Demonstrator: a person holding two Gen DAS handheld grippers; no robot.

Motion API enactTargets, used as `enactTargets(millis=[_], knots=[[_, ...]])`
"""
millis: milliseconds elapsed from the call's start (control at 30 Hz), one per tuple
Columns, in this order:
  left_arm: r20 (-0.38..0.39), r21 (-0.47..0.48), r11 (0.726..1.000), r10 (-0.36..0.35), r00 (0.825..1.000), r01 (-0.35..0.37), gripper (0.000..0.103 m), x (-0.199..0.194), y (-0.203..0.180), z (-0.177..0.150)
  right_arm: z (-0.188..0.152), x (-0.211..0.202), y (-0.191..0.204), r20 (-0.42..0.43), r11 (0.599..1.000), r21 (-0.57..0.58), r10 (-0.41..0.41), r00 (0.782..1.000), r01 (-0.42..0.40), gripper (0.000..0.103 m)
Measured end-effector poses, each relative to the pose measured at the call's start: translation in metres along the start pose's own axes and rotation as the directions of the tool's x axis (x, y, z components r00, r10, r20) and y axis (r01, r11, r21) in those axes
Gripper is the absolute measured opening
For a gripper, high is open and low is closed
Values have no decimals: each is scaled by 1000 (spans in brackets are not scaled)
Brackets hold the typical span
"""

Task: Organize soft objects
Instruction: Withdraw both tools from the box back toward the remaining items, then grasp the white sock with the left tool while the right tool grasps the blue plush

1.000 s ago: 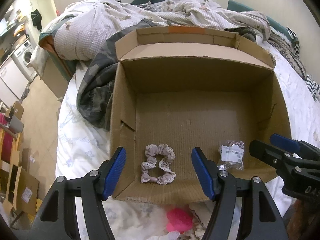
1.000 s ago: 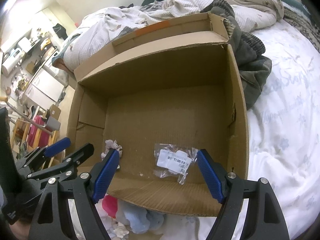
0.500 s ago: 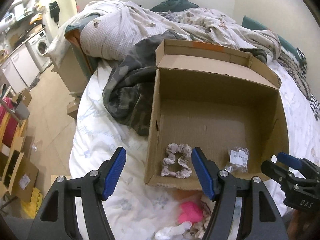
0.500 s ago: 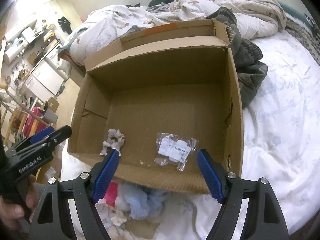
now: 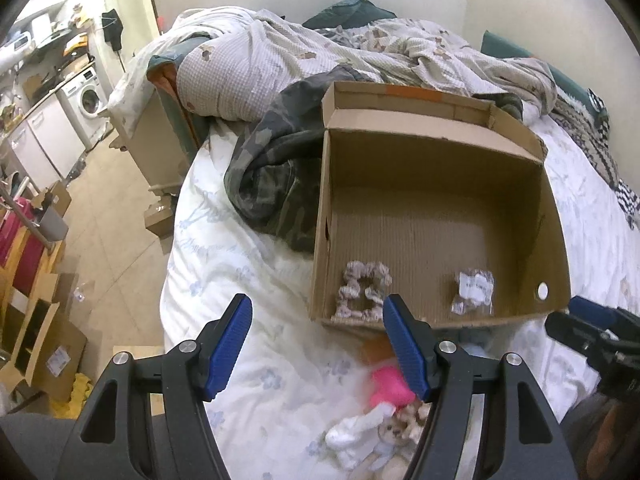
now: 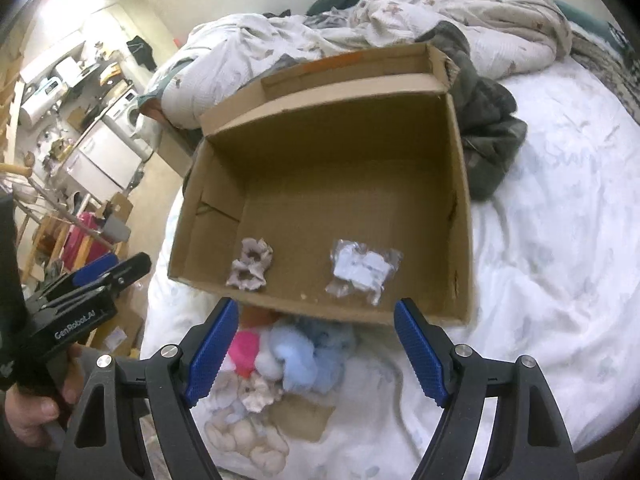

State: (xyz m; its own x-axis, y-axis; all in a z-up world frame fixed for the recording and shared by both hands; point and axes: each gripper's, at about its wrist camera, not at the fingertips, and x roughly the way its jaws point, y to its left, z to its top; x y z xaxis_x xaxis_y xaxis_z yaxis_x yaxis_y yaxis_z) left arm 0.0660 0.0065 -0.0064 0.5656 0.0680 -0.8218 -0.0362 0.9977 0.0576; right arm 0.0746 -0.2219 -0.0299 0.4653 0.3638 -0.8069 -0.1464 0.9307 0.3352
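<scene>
left wrist view: the left gripper [image 5: 318, 344] has its jaws apart and empty over the bed [image 5: 248, 280]; its right finger hides part of the pile of soft toys [image 5: 384, 420]. the scrunchie [image 5: 364, 294] lies in the cardboard box [image 5: 556, 216]. right wrist view: the right gripper [image 6: 316, 354] (jaws also apart, empty) shows the blue plush [image 6: 308, 356], blurred, and the plastic packet [image 6: 362, 270].

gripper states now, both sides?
Left gripper: open, holding nothing.
Right gripper: open, holding nothing.
</scene>
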Motion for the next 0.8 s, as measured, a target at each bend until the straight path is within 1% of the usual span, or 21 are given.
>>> enactTargets(millis=[100,200,267,400,533,633,667,733,800], knots=[[-8,6,1000,9,1000,-9,65,-2,2,-7,-5,-3,-2,-7,1000,8,6,1000,-6,85],[-20,1,1000,16,1000,-16,65,-2,7,-15,-12,-6,-7,-15,999,30,-15,1000,15,85],[-37,-13,1000,16,999,-16,65,-2,11,-19,-14,-6,-11,-25,999,49,-2,1000,4,85],[-96,-48,999,14,995,-18,65,4,17,-26,-18,-7,-9,-34,998,58,29,999,-27,85],[-177,-61,998,8,984,-20,65,17,22,-38,-23,-1,-4,-60,997,52,54,997,-51,85],[-258,-58,998,-24,966,10,65,31,22,-49,-25,5,-2,-84,997,57,64,994,-59,85],[-285,-60,998,-50,957,34,65,35,22,-52,-26,7,-2,-90,996,64,68,994,-62,85],[-351,-71,995,-92,932,71,65,47,20,-60,-26,10,-3,-96,995,79,69,993,-61,85],[-382,-86,992,-123,916,97,64,54,18,-65,-26,12,-5,-101,994,92,73,992,-64,85]])
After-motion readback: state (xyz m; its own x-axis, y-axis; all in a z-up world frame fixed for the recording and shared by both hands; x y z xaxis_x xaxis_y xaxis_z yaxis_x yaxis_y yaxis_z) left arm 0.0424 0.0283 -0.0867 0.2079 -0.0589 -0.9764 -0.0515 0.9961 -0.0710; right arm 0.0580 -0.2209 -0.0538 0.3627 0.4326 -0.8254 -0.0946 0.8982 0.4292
